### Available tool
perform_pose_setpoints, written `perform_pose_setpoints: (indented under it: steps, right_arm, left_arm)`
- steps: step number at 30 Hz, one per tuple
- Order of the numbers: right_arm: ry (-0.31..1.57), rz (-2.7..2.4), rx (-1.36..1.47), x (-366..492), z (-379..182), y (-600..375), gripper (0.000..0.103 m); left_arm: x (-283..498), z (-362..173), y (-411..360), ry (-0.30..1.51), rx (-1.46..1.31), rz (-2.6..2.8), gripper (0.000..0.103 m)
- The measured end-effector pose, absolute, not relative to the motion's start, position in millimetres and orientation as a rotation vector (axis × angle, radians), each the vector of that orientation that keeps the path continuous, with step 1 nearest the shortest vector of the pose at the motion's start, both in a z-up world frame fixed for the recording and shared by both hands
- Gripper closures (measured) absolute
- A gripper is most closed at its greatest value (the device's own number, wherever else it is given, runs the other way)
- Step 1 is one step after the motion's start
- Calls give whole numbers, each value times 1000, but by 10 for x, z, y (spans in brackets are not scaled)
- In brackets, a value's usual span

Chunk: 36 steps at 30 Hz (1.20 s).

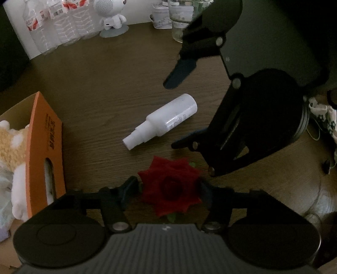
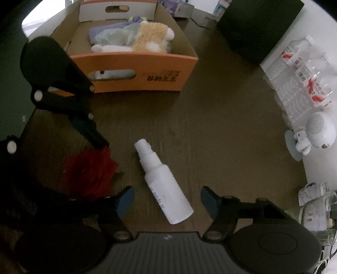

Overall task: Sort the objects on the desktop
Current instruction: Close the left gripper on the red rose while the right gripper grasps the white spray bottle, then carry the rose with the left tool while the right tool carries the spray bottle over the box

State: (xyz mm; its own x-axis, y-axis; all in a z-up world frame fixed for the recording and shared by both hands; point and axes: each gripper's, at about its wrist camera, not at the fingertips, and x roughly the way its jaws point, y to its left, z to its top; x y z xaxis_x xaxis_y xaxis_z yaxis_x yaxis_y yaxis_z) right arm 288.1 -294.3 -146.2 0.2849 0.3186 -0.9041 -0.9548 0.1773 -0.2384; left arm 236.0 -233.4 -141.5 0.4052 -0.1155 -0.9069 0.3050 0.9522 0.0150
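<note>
A white spray bottle (image 1: 163, 121) lies on its side on the brown desk; it also shows in the right wrist view (image 2: 164, 185). My right gripper (image 2: 166, 200) is open, its fingers either side of the bottle's base, not touching it; it shows in the left wrist view (image 1: 174, 113) too. A red fabric rose (image 1: 170, 190) sits between the fingers of my left gripper (image 1: 168, 187), which close against its sides; the rose also shows in the right wrist view (image 2: 88, 172). An orange cardboard box (image 2: 137, 73) holds plush toys (image 2: 147, 38).
Plastic water bottles (image 1: 54, 23) and a white robot-shaped speaker (image 1: 109, 14) stand at the desk's back edge. Glass jars (image 1: 179, 21) stand near them. A black box (image 2: 257, 27) sits beyond the orange box. A floral cloth (image 1: 322, 118) lies at the right.
</note>
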Motion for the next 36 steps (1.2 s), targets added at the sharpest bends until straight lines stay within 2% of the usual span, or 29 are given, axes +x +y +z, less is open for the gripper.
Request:
perform_pose_setpoints:
  steps: [3, 4, 5, 11, 21, 36]
  right_arm:
    - [834, 1070, -986, 2859, -1458, -2944, 57]
    - [834, 1065, -995, 2851, -1456, -2945, 68]
    - [834, 1059, -1004, 2842, -1454, -2946, 72]
    - [817, 1030, -1014, 2760, -1409, -2999, 73]
    - [768, 963, -1012, 2528, -1250, -3067, 75]
    - [828, 858, -927, 2145, -1100, -3111, 76]
  left_arm:
    - [2354, -1404, -2315, 1118, 188, -272, 55]
    - [2350, -1397, -2307, 1116, 188, -275, 59]
    - [2345, -1390, -2299, 1115, 187, -279, 62]
    - [2303, -1325, -2259, 1096, 170, -279, 67]
    - [2196, -1183, -2250, 1062, 159, -292, 67]
    - [1772, -957, -2098, 1027, 126, -286, 67]
